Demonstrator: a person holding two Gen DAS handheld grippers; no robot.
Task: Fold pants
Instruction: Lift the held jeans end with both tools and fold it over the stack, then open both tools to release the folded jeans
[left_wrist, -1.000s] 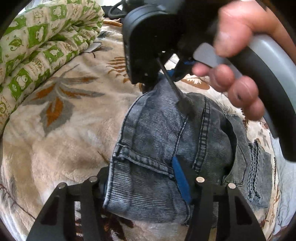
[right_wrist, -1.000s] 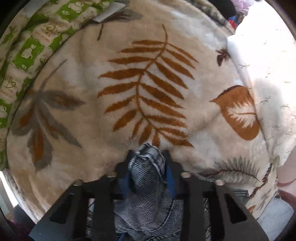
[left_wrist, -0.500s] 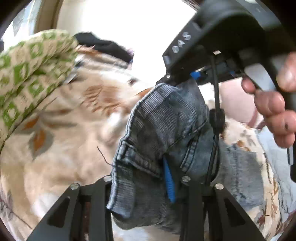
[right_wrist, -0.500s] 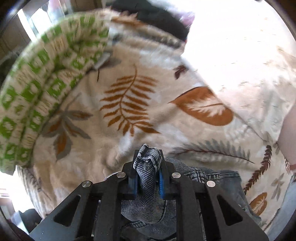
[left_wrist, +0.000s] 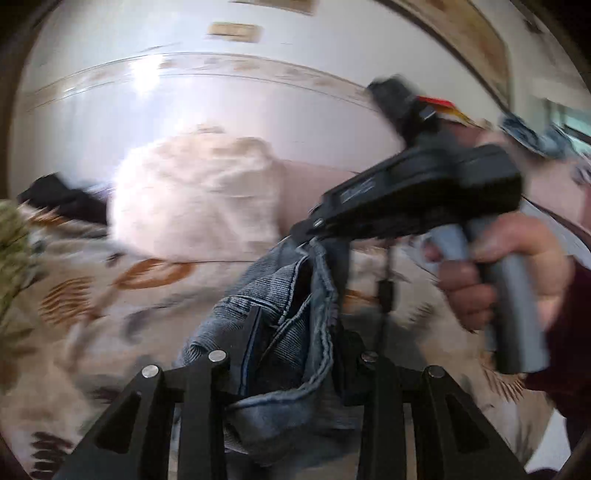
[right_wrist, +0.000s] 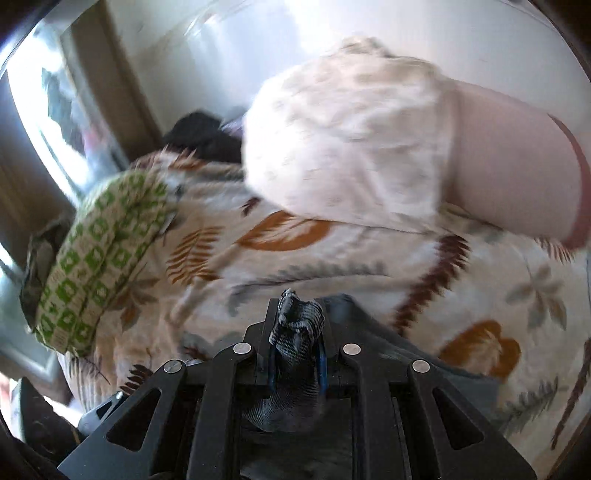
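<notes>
no readable text, small label on the right tool (left_wrist: 312, 236) too blurred

Both my feeds are bright with daylight and heavily motion-blurred. Glare washes out the wall (left_wrist: 207, 110) and the white pillow (right_wrist: 351, 140). Fisheye bending curves the edges into dark corners; only the near denim (right_wrist: 295, 332) looks sharp.

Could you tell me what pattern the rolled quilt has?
Green squares on cream quilt; right wrist view.

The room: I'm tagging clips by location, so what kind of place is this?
Probably a bedroom: a leaf-print blanket covers a bed, with a white pillow and a rolled green-patterned quilt on it.
</notes>
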